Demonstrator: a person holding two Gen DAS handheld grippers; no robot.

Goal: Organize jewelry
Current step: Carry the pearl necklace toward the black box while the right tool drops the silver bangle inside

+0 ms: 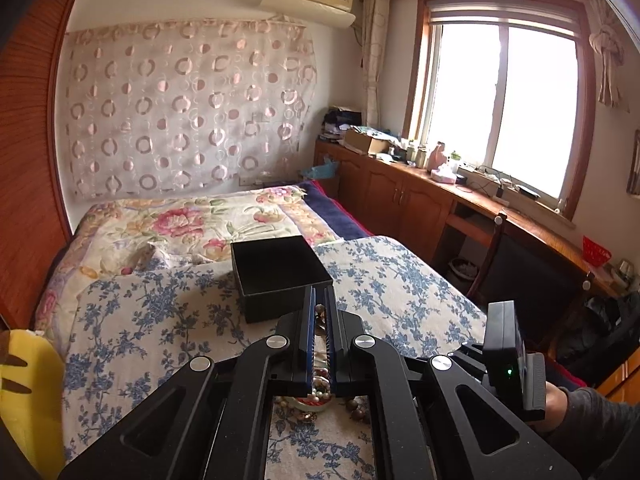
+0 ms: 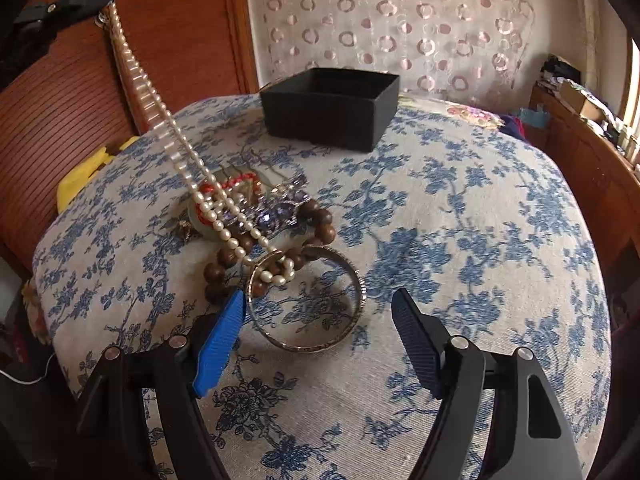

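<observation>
On the bed (image 2: 460,208), the pearl necklace (image 2: 180,152) rises taut from the jewelry pile (image 2: 256,216) to the left gripper (image 1: 319,320), fingers nearly closed on it. Right gripper (image 2: 318,308) fingers spread wide beside the bangle (image 2: 306,300). The black box (image 2: 332,106) interior is hidden.

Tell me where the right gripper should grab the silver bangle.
Grip the bangle on its near rim, coming down from above with one finger inside the ring and one outside. It lies flat on the bedspread, and pearls drape over its far edge. The right gripper is open just before it.
</observation>
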